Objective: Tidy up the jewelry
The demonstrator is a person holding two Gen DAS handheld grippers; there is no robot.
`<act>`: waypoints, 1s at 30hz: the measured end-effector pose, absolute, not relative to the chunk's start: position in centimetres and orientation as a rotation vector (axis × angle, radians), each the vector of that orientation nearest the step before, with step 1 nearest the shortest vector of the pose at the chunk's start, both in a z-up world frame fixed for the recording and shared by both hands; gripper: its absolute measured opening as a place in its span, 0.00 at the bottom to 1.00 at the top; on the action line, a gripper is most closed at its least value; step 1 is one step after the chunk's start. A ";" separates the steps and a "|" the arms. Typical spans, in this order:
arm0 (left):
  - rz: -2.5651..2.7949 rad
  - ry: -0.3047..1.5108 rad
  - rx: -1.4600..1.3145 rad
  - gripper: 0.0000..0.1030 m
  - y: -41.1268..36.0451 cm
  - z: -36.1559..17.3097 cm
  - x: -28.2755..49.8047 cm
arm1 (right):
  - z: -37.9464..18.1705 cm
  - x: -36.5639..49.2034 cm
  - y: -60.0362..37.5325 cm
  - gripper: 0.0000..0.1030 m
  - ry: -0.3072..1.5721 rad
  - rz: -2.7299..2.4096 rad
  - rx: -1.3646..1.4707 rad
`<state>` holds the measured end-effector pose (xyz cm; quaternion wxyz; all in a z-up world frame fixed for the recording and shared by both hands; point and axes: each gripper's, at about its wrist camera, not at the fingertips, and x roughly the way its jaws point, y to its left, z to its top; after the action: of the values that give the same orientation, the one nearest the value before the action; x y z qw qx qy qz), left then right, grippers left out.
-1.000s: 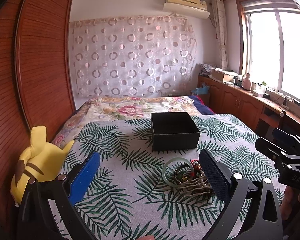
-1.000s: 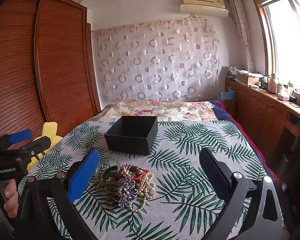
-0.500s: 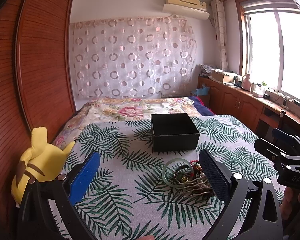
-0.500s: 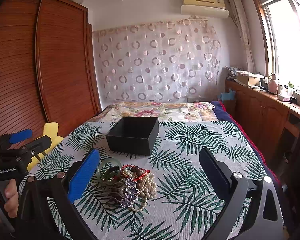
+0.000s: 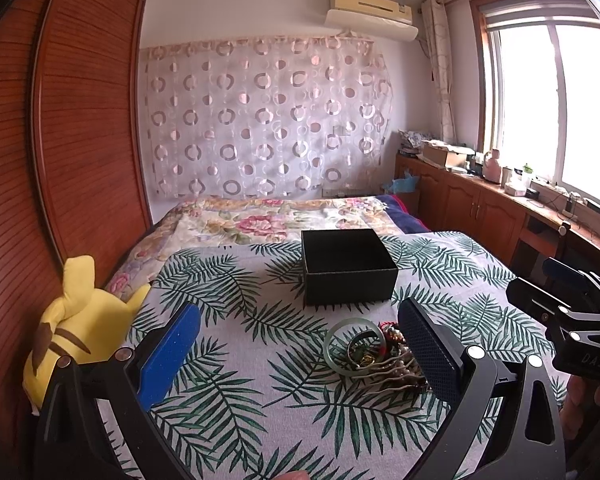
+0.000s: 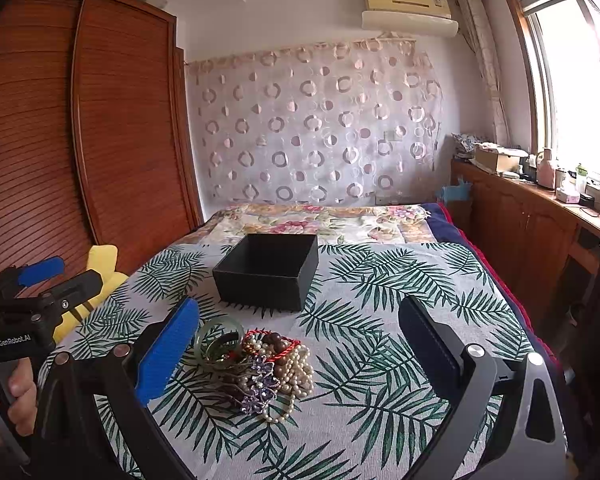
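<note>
Both grippers, left and right, hang spread and empty. Jewelry pile lies just ahead, black box beyond it. Nothing sorted yet; next, probably pinch one piece.

a home bedroom: bed, wardrobe, curtained window.

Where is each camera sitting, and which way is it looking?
Left wrist view: sits on the left gripper, looking along its open jaws over the bed at the black box; the jewelry pile lies right of centre, and the right gripper shows at the right edge.
Right wrist view: sits on the right gripper, facing the same way; the left gripper and a hand show at left.
Both share the box, the pile, the yellow plush toy.
</note>
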<state>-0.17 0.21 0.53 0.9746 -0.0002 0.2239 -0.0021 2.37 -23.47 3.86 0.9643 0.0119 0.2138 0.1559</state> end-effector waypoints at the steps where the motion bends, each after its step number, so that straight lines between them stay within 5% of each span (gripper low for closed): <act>1: -0.005 0.451 0.000 0.93 0.2 0.4 -0.2 | 3.8 2.4 -23.5 0.98 0.433 0.315 0.024; 17: -0.012 0.483 -0.004 0.93 0.6 2.3 0.1 | 4.3 2.2 -22.9 0.98 0.446 0.328 0.023; 30: -0.075 0.620 -0.016 0.93 0.7 -3.2 3.6 | 0.4 3.7 -23.4 0.90 0.534 0.372 -0.006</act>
<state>3.59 0.69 -3.24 0.9516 -0.0077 0.3050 -0.0370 3.70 -23.38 0.42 0.9475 -0.0032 0.2625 0.1827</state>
